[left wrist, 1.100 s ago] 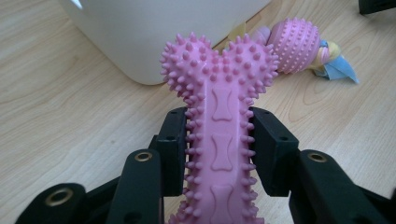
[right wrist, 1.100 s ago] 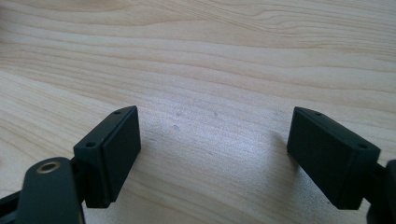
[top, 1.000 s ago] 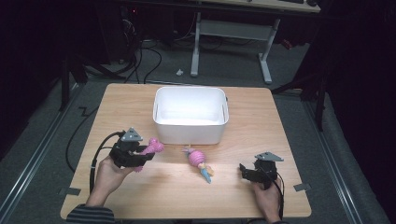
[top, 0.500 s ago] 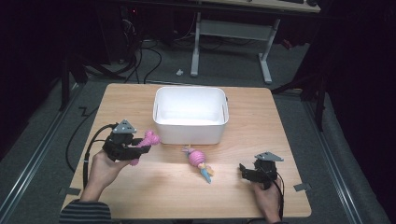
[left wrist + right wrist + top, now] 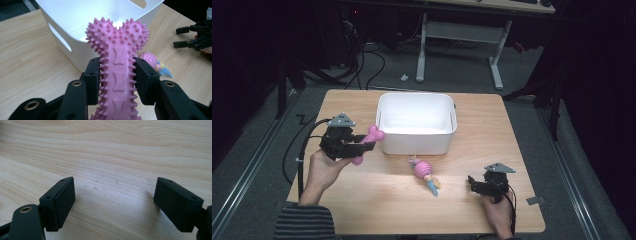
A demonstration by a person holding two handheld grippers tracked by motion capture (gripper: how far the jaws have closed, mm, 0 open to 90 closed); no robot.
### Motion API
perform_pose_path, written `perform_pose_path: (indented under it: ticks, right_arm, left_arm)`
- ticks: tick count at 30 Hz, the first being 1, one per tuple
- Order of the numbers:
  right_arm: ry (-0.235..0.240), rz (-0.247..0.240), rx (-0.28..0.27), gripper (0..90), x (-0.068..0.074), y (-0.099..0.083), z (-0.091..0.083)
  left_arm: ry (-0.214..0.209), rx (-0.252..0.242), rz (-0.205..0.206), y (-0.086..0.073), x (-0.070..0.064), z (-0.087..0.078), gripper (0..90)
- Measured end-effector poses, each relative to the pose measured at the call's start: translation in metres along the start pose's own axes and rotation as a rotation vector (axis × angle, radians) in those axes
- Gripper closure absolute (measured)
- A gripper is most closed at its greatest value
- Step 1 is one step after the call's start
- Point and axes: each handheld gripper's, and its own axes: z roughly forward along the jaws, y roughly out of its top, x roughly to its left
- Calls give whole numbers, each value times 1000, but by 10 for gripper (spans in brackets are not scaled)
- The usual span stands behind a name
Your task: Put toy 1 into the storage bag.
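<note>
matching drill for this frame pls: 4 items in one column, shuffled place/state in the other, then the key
1. pink spiked bone toy
2. white bin
3. small pink ball toy
4. right gripper

A. open, low over bare wood
B. lying on the table in front of the bin
C. clamped in the left gripper
D. standing at the table's far middle

Pairs: 1-C, 2-D, 3-B, 4-A

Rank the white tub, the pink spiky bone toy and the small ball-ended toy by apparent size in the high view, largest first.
1. White tub
2. Pink spiky bone toy, partly covered by the left gripper
3. Small ball-ended toy, which looks close to the bone in length, so that order is unsure.
</note>
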Motion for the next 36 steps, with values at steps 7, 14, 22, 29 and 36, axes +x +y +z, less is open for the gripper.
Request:
perform_pose_path:
  ticks: [7, 14, 22, 29, 36]
  right_arm:
    - [1, -4, -1, 173, 0, 0, 0]
    - [1, -3, -1, 173, 0, 0, 0]
    - [2, 0, 0, 173, 1, 0, 0]
    - [3, -3, 0, 173, 1, -1, -1]
    - [3, -5, 0, 173, 1, -1, -1]
  left_arm:
    - [19, -2, 34, 23, -5, 3, 593]
    - [28, 6, 60, 49, -2, 15, 593]
    - [46, 15, 94, 68, -2, 28, 593]
    - [58, 16, 91, 89, -2, 45, 593]
    - [67, 49, 81, 101, 2, 73, 593]
